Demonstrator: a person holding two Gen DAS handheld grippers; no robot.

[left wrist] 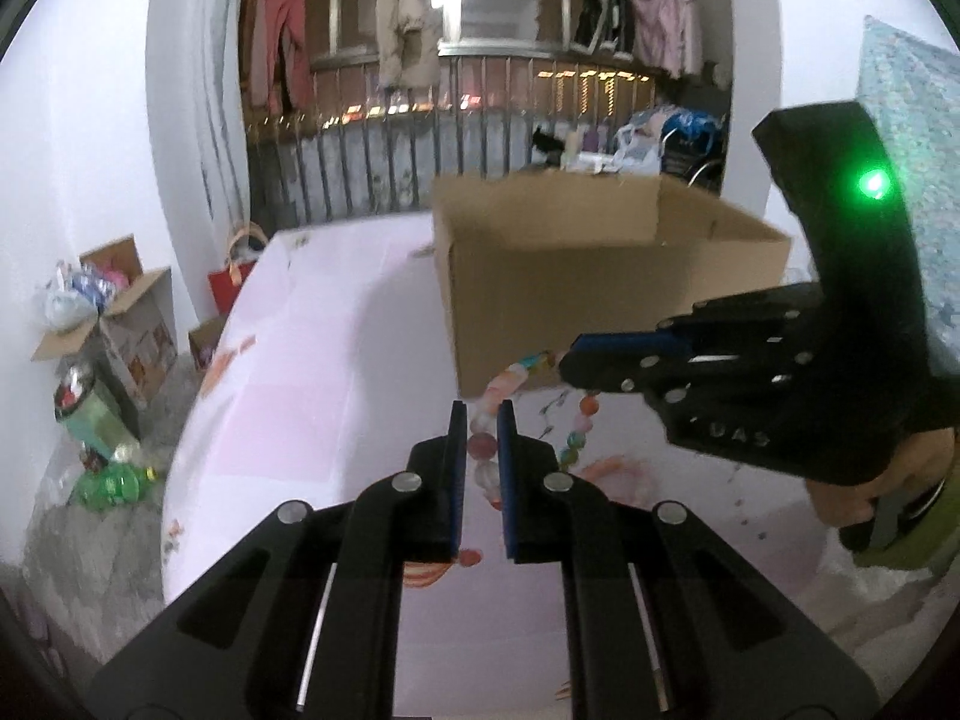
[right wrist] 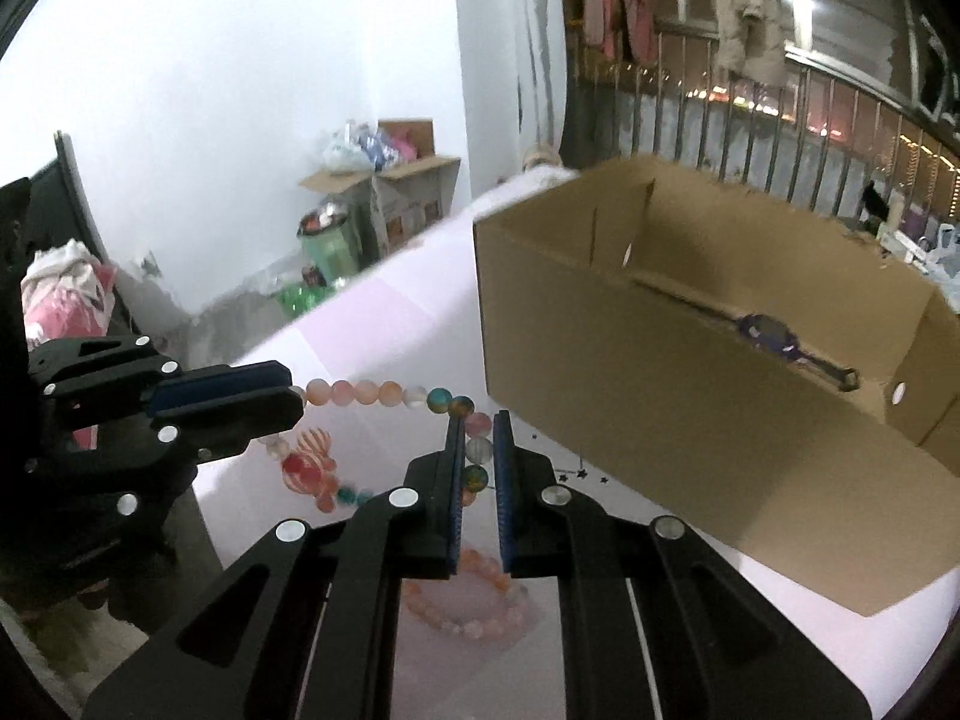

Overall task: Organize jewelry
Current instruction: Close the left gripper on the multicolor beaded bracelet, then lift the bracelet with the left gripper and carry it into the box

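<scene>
1. The bead necklace (right wrist: 384,393) was held stretched in the air between both tongs, above the pale pink table (right wrist: 372,312)
2. The left gripper (left wrist: 482,420) was closed on beads at one part of the strand
3. The right gripper (right wrist: 479,429) was clamped on beads at another part
4. The cardboard box (right wrist: 660,396) stood just behind, with a watch (right wrist: 771,333) seen inside
5. A pink bracelet (right wrist: 468,606) lay on the table beneath the right tongs

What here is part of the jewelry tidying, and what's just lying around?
Part of the job:
beaded necklace, gripped by both left tongs and right tongs
cardboard box
watch inside it
pink bracelet

Lying around:
hanging clothes
floor boxes
</scene>
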